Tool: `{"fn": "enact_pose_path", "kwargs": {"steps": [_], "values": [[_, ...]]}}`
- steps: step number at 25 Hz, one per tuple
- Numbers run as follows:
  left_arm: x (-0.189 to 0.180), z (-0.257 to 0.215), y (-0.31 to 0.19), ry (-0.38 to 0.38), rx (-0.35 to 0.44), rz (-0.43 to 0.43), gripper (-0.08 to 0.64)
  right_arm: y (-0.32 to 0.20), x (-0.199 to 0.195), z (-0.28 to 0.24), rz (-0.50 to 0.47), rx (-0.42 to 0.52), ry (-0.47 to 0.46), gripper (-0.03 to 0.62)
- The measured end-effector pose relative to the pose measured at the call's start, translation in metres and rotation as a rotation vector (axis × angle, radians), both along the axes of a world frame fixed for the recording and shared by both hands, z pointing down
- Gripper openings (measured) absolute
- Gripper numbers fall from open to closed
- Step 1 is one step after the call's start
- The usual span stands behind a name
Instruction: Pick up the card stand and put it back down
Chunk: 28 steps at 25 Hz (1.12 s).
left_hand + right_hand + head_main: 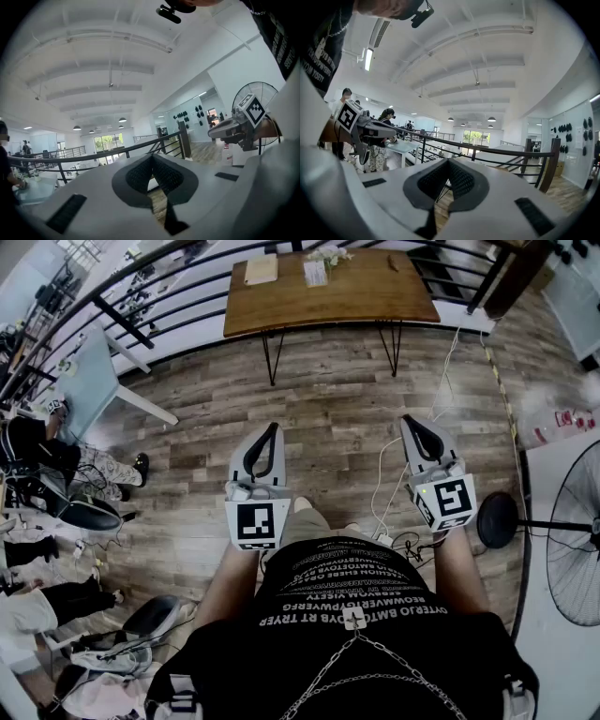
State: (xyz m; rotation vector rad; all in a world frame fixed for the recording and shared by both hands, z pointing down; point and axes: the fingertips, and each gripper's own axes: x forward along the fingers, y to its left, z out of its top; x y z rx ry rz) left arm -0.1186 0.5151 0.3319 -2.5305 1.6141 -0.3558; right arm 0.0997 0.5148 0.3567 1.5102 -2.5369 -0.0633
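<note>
We hold the left gripper (270, 432) and right gripper (410, 423) at our waist, both with jaws closed on nothing. What we take for the card stand (316, 273) sits well ahead on the wooden table (366, 292), closer to the left gripper's line.

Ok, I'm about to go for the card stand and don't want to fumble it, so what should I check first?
1. Left tongs empty: ok, tips together on nothing.
2. Right tongs empty: ok, shut on nothing.
3. Tongs opened for a grasp: not ok, both are shut.
4. Card stand spotted: cannot tell; the pale items on the wooden table are too small to name.
5. Table within reach: not ok, it stands well ahead across the floor.
6. Walkway: not ok, probably; a white cable lies on the floor ahead.
</note>
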Motion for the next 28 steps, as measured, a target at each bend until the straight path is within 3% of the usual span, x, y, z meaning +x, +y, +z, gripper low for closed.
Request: {"fn": "enact_pose_path", "kwargs": {"steps": [6,15,21,28], "values": [[-0.008,0.005,-0.018,-0.004,0.027,0.002,0.026,-0.016,-0.005,0.005,-0.001,-0.004,0.004,0.014],[-0.019,0.001,-0.082,0.095,0.050,0.017,0.026,-0.070,-0.007,0.010,0.047,0.003,-0.003,0.014],[-0.033,0.014,-0.138,0.056,0.011,0.028,0.027,-0.121,-0.008,0.020,0.087,-0.007,-0.012,0.018],[-0.059,0.018,-0.206,0.048,-0.013,0.032,0.028,-0.180,-0.020,0.024,0.112,-0.029,-0.013,0.099]]}}
